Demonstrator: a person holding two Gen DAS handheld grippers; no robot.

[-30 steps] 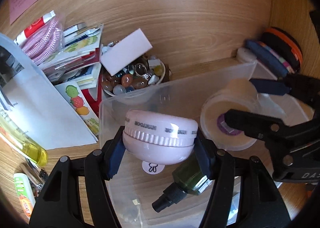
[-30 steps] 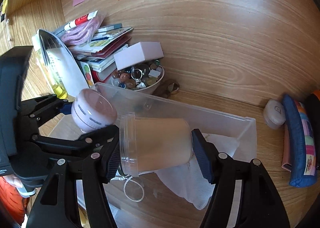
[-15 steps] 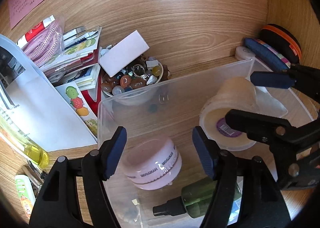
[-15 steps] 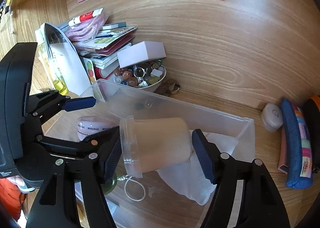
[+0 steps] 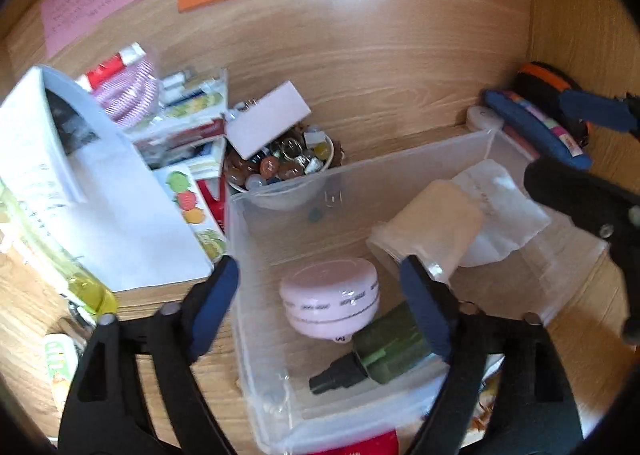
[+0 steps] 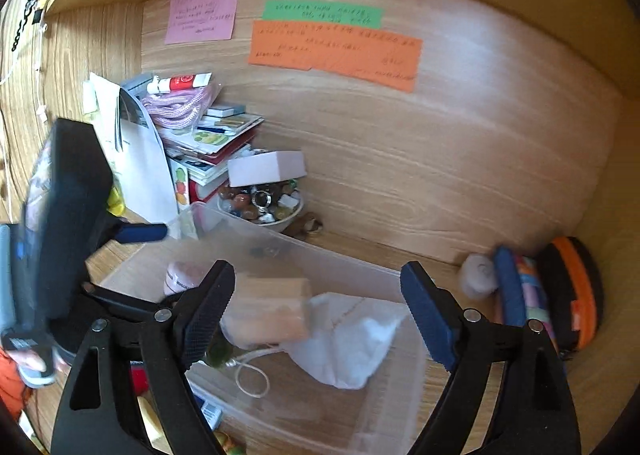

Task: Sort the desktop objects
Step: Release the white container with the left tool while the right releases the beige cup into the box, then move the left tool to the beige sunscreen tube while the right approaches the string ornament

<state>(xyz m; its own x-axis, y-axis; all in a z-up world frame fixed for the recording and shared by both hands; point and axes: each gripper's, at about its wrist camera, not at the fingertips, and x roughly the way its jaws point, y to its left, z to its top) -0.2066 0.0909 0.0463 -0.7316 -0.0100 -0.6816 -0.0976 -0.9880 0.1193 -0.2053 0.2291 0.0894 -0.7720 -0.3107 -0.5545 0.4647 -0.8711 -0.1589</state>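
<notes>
Orange note (image 6: 334, 51), pink note (image 6: 201, 13), green note (image 6: 322, 14) on the wooden back wall (image 6: 460, 143)

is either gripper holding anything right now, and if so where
Nothing is held. The left gripper and right gripper are both open; the pink jar and cup lie loose in the bin.

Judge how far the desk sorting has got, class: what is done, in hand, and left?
Done: the pink jar, green bottle, frosted cup and a white cloth lie in the clear bin. In hand: nothing; the left gripper and right gripper are both open. Left: the bead bowl, the book stack and the pouches remain outside.
</notes>
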